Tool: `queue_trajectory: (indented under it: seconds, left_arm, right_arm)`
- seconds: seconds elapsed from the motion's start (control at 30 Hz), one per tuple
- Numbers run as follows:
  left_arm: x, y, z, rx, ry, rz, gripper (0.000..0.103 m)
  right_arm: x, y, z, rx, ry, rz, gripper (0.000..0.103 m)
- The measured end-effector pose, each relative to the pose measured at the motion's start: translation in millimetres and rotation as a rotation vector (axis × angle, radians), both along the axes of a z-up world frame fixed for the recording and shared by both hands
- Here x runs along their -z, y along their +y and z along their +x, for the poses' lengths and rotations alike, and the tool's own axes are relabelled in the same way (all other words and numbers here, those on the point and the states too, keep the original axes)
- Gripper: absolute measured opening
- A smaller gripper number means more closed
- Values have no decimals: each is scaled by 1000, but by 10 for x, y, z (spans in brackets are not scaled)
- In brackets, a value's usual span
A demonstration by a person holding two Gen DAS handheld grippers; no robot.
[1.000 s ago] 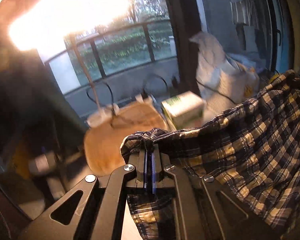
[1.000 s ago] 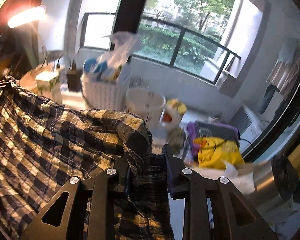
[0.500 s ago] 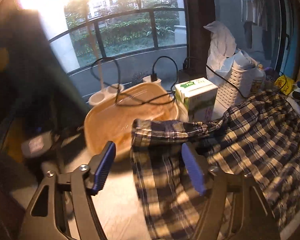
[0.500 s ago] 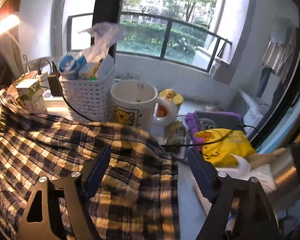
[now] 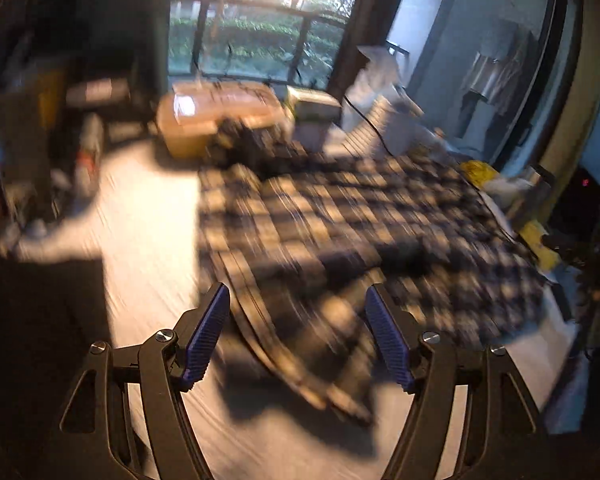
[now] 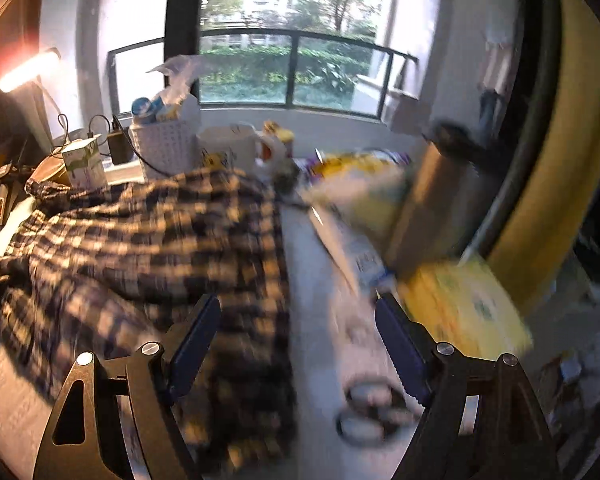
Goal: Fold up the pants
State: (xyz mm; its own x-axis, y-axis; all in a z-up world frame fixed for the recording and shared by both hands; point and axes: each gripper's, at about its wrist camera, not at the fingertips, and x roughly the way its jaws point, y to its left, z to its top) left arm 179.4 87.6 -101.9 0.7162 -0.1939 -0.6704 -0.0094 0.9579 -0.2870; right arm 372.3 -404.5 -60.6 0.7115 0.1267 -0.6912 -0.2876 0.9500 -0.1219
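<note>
The dark blue and yellow plaid pants (image 5: 340, 220) lie spread on the white table (image 5: 148, 232), blurred by motion. My left gripper (image 5: 296, 290) is open above their near left part; its blue pads (image 5: 206, 336) press on nothing. In the right wrist view the pants (image 6: 140, 240) fill the left half, and their right edge runs down between the fingers of my right gripper (image 6: 296, 300). That gripper is open too and hovers clear of the cloth.
Behind the pants stand an orange tray (image 5: 220, 120), a green and white carton (image 6: 84, 160), a white basket (image 6: 164, 148) and a white mug (image 6: 228, 152). A yellow bag (image 6: 360, 184), a metal flask (image 6: 432, 200) and a yellow box (image 6: 460, 304) crowd the right side.
Both grippers were shut on the pants' top edge and held it up. Both have opened, let go and pulled back; the pants now lie on the table.
</note>
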Motion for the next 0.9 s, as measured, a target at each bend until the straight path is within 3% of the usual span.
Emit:
queue_trajectory:
  seconds: [0.1,0.33,0.37,0.53,0.6,0.63,0.67,0.9]
  left_arm:
    - [159,-176,-167,33,39,-19,75]
    - [379,-476,-202,66,122,42,75]
    - [446,-517,-173,61,147,76,75]
    - [502,-735,-127,76,115,246,72]
    - [486,-729,-118,68,103,269,30]
    - [475,-700,-108,69,108,261,19]
    - [468,-655,-100,67,116,248,1]
    - [141,-360,-328,47,76,182,0]
  right_arm:
    - [141,-148,-167,12,37,26,81]
    - [350,-110,-451,-83,96,61,79]
    - [395,-74,-466,-90,102,49,73]
    - [674,64,-487,-93,152,2,47]
    - [688,74,-496,-94,152,4,32]
    - [678,81,-503,-92,147,4,28]
    - [651,88,-513,-90,137,1,26]
    - [177,90,-603,-98,15,-44,25]
